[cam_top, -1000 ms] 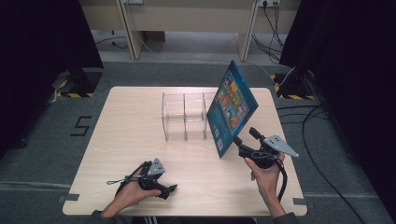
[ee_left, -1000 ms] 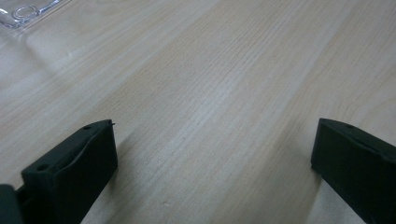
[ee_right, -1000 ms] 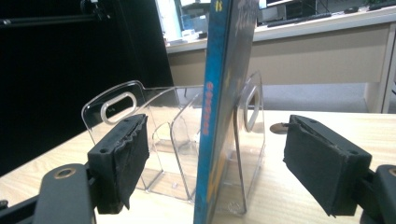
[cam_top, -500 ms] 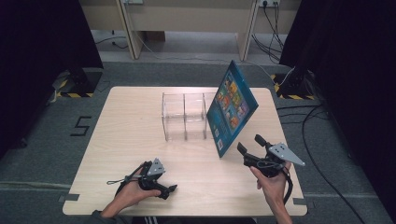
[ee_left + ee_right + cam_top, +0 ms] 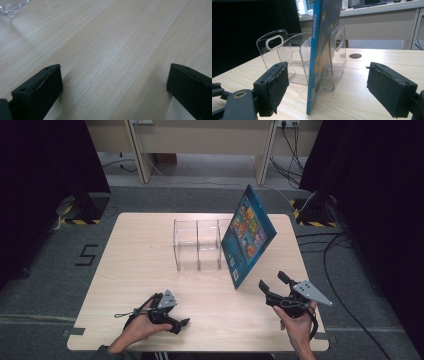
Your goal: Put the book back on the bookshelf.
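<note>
The right gripper (image 5: 274, 286) has let go of the blue book (image 5: 248, 236) and pulled back, jaws wide apart. The book now leans alone on the clear rack (image 5: 197, 245). The left gripper (image 5: 172, 319) rests open on the desk (image 5: 125, 270).

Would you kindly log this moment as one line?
blue picture book: leaning on clear plastic rack | right gripper: open, near book | left gripper: open, on table
</note>
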Tool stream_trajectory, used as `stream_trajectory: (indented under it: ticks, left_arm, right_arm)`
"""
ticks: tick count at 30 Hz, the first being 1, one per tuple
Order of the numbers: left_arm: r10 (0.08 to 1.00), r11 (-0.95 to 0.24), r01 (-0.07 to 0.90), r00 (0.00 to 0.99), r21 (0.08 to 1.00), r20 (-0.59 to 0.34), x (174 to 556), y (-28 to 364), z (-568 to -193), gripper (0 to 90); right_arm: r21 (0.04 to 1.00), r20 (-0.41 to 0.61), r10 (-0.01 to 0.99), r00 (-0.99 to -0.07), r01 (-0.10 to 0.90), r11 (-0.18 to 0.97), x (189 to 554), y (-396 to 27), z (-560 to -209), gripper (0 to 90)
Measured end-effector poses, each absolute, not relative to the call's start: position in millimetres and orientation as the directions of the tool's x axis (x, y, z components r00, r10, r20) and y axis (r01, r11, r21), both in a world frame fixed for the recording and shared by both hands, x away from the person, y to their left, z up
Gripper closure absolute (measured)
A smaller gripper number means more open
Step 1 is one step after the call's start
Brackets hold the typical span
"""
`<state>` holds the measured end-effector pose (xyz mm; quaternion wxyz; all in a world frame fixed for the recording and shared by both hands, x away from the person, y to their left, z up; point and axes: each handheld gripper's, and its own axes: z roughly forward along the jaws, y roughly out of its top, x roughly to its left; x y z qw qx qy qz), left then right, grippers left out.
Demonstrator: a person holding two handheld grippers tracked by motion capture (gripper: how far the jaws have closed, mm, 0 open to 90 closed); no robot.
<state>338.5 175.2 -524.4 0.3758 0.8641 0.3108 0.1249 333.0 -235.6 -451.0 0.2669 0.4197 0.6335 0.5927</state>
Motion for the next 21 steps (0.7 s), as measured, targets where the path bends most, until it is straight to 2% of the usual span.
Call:
stream_trajectory:
  ticks: [21]
  left_arm:
    - [0.631,-0.524,0.442,0.776,0.728,-0.017,338.3,175.1,-524.5,0.0]
  right_arm:
    - [0.964,0.117,0.856,-0.503,0.265,0.023,313.3,-249.4,-462.3,17.3]
